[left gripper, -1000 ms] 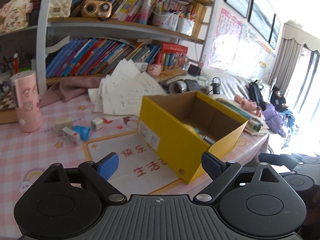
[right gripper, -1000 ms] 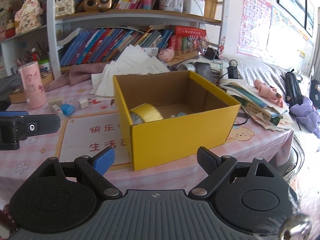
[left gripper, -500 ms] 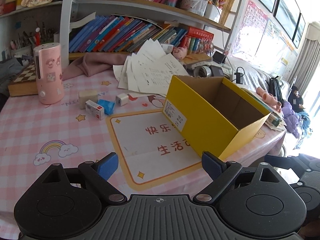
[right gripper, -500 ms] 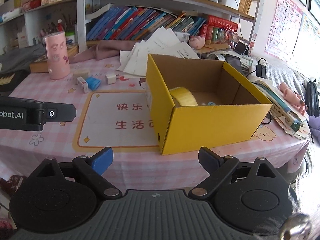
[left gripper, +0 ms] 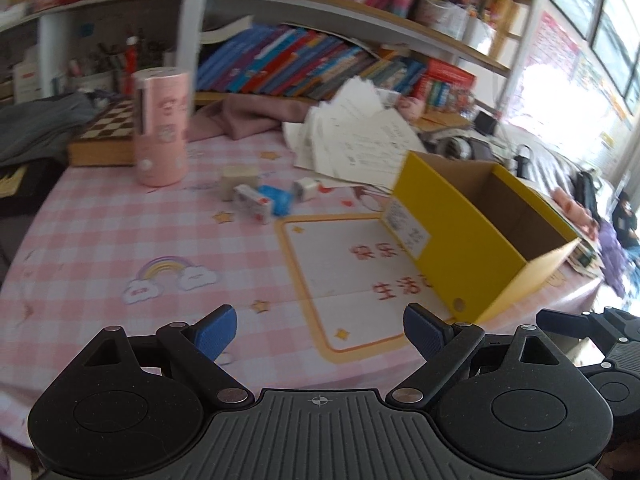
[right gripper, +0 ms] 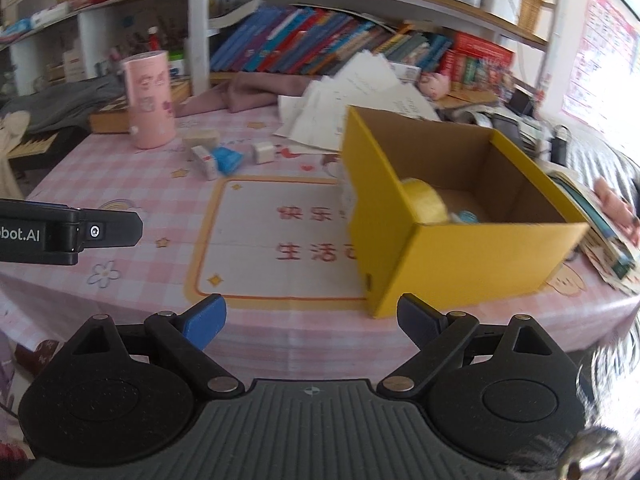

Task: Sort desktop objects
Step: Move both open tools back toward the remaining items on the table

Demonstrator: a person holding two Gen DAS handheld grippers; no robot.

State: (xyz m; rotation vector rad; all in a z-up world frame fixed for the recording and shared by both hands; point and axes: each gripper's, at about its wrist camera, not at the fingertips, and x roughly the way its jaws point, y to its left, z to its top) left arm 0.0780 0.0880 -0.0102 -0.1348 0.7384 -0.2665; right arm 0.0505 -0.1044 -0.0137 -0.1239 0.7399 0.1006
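**Both grippers empty above the near table edge**

The pink checked tablecloth (right gripper: 132, 184) carries a yellow box (right gripper: 472, 256) on the right, holding a yellow tape roll (right gripper: 426, 200). Far left stands a pink cup (right gripper: 149, 104); beside it lie small erasers (right gripper: 218, 158). Left gripper (left gripper: 320, 330) and right gripper (right gripper: 310, 322) both spread wide, holding nothing.

An open yellow cardboard box (right gripper: 460, 216) sits ahead-right of the right gripper, holding a leaning yellow tape roll (right gripper: 425, 201) (plus something small and blue), while small erasers and a blue packet (right gripper: 228, 159) lie clustered far ahead-left.
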